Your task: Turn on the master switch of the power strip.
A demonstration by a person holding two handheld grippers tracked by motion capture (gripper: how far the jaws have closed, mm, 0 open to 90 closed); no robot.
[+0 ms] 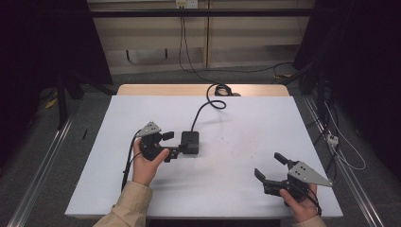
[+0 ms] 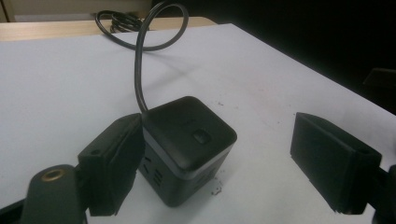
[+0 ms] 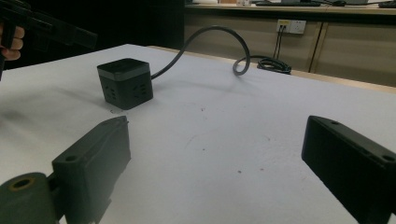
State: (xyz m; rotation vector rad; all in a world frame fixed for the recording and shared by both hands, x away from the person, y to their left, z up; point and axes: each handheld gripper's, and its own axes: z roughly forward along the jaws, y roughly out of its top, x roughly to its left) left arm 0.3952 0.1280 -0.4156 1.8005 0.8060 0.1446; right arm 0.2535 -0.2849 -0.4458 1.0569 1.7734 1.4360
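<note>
We log: left hand-held gripper (image 2: 215,154) wide open, cube (image 2: 187,144) between jaws, ungripped. Right hand-held gripper (image 1: 273,171) open, empty. Next, we judge: close on cube.

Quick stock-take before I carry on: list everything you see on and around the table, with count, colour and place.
power cube: one, black with a grey band, sockets on its sides, left of the table's middle
cord: one, black, runs from the power cube to a coil at the far edge
table: one, white top, bare wood strip at the far edge
wall outlet: one, white, on the far wall
floor cables: several, black and white, right of the table
left gripper: one, black, jaws open, near jaw against the cube's side, the other clear of it
right gripper: one, black, jaws open, nothing between them, near right corner
</note>
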